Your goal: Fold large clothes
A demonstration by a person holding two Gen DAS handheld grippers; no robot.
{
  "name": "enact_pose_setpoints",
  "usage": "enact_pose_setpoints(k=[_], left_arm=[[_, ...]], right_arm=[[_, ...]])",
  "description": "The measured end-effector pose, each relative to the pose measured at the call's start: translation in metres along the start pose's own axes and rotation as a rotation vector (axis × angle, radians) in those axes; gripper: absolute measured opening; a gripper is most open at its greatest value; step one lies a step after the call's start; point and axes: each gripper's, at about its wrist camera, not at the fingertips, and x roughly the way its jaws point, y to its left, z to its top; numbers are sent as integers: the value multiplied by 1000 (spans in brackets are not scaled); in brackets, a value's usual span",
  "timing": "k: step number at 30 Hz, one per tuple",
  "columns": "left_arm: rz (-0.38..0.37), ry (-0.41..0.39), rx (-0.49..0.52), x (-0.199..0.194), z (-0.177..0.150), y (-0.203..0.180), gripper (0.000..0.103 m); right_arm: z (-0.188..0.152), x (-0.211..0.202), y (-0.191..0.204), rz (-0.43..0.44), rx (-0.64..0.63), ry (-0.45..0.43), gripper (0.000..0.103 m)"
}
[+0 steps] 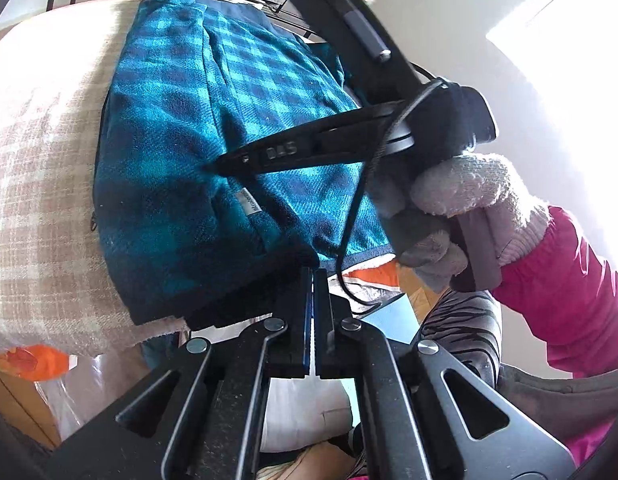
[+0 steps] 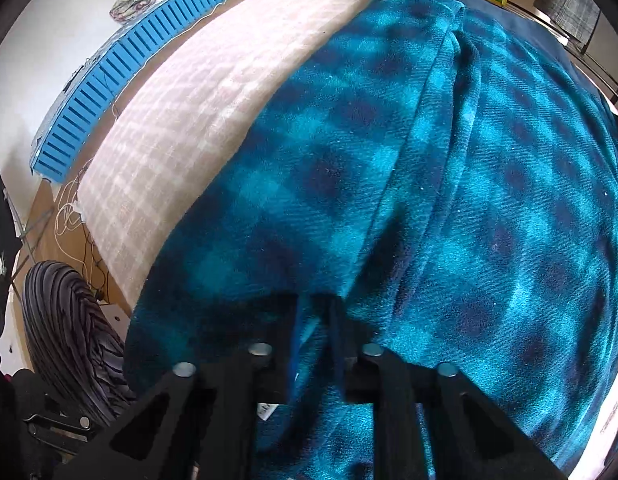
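We had the teal plaid fleece [image 1: 197, 128] spread across a pale checked blanket [image 1: 41, 168] on the bed. Our left gripper [image 1: 312, 276], jaws closed, pinched the fleece's dark near hem. Our right gripper [image 2: 315, 308], seen tip-down w/ a gloved hand [image 1: 469, 196] behind it, was clamped on a fold of fleece near the middle.

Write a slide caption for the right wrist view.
Right gripper pinches a teal plaid fleece on a checked blanket.
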Motion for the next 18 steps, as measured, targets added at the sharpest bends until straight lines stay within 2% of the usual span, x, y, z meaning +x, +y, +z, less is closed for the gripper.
enact_pose_setpoints(k=[3, 6, 8, 10, 11, 13, 15, 18], left_arm=[[35, -48, -25, -24, -2, 15, 0], [123, -97, -61, -40, 1, 37, 0], [140, -95, -110, -43, 3, 54, 0], [156, -95, -134, -41, 9, 66, 0], [165, -98, -133, -41, 9, 69, 0], [171, -93, -133, -38, 14, 77, 0], [177, -89, -136, -34, 14, 81, 0], [174, -83, -139, -27, 16, 85, 0]], right_arm=[[-8, -26, -21, 6, 58, -64, 0], [-20, -52, -52, 116, 188, -151, 0], [-28, -55, -56, 173, 215, -165, 0], [-34, -52, -48, 237, 217, -141, 7], [-37, -51, -39, 244, 209, -127, 31], [-41, -52, -24, 258, 183, -114, 47], [-40, -49, -6, 245, 143, -89, 47], [-40, -30, 21, 153, 68, -16, 44]])
